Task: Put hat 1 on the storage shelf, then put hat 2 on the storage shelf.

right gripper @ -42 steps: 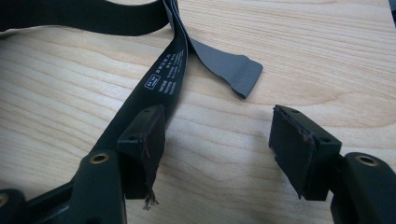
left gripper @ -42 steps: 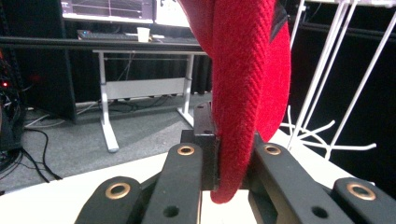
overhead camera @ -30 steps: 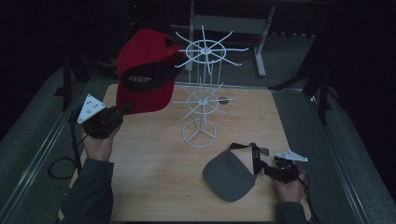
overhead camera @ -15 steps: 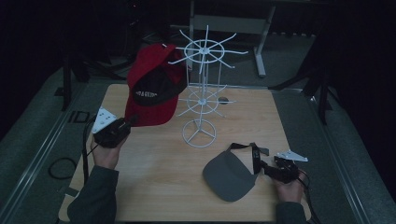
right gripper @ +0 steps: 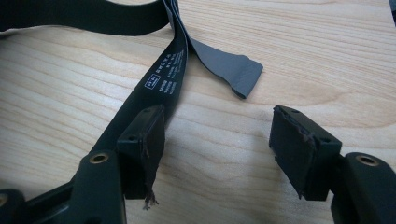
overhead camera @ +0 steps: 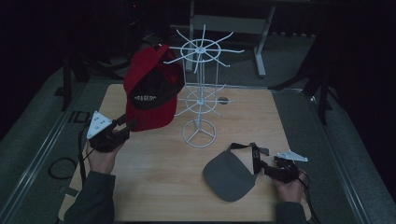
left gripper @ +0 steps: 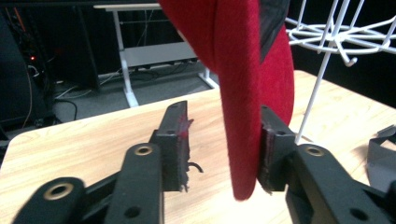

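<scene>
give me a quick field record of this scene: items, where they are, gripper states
red cap: hangs on the white wire rack, brim down
left gripper: jaws have just been opening; open, with the cap's brim between them, against one pad
grey visor: lies flat on the wooden table, strap toward the right gripper
right gripper: open, low over the table, one jaw beside the visor's black strap
work in hand: cap hung and let go

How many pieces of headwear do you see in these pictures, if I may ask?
2: a red cap hanging on the white wire rack, and a grey visor lying flat on the table near the right gripper.
</scene>
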`<state>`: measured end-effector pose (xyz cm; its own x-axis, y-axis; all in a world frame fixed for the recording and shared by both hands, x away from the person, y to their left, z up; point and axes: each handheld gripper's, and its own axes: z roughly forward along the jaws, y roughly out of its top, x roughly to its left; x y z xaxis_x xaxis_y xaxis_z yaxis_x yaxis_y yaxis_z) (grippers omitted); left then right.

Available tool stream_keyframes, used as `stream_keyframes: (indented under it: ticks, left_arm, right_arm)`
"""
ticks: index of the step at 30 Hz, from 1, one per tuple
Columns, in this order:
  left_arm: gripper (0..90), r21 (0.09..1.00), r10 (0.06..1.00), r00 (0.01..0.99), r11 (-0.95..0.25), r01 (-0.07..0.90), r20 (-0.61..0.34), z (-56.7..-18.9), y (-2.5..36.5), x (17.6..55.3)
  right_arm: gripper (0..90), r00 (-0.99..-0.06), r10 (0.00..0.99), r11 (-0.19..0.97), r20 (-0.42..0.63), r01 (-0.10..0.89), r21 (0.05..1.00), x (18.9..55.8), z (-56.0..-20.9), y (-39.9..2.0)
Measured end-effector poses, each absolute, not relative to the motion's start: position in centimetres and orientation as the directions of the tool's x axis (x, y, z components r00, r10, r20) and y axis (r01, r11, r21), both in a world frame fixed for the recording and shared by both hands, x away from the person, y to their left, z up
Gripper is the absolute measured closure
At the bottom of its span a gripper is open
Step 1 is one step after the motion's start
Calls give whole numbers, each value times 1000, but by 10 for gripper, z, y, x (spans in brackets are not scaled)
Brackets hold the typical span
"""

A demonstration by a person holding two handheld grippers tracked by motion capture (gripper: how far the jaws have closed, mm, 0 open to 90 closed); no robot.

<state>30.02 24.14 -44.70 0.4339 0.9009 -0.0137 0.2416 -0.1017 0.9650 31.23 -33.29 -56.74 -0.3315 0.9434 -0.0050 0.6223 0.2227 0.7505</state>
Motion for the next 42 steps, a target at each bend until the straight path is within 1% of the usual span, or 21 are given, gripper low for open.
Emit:
stream_keyframes:
  ticks: [7, 9, 16, 24, 30, 33, 38, 42]
  left_arm:
    - [536, 959, 900, 436, -109, 262, -17, -456, 242, 295]
    - [524, 955, 900, 436, -99, 279, -34, -461, 243, 295]
    - [513, 946, 902, 427, -79, 313, -66, -476, 245, 293]
    - [507, 934, 908, 414, -97, 345, -58, -493, 243, 292]
    - [504, 923, 914, 403, -119, 366, -42, -503, 241, 294]
    - [504, 917, 915, 403, -132, 377, -33, -509, 240, 294]
    - [500, 909, 918, 394, -132, 395, -38, -516, 241, 295]
    - [498, 905, 921, 387, -127, 406, -44, -519, 244, 296]
  right_arm:
    - [358, -332, 943, 223, -5, 622, 750, 312, -567, -333]
    - [358, -331, 944, 222, -5, 623, 750, 312, -567, -333]
    - [351, -335, 942, 225, -5, 622, 750, 312, -567, -333]
    - [353, -339, 941, 227, -5, 622, 750, 312, -567, -333]
    - [467, -330, 944, 217, 14, 649, 729, 313, -562, -336]
    - [498, -333, 943, 212, 23, 650, 730, 314, -558, -335]
    - [533, -365, 931, 247, 0, 631, 735, 319, -549, -328]
    - [582, -386, 922, 263, -1, 624, 736, 327, -547, -324]
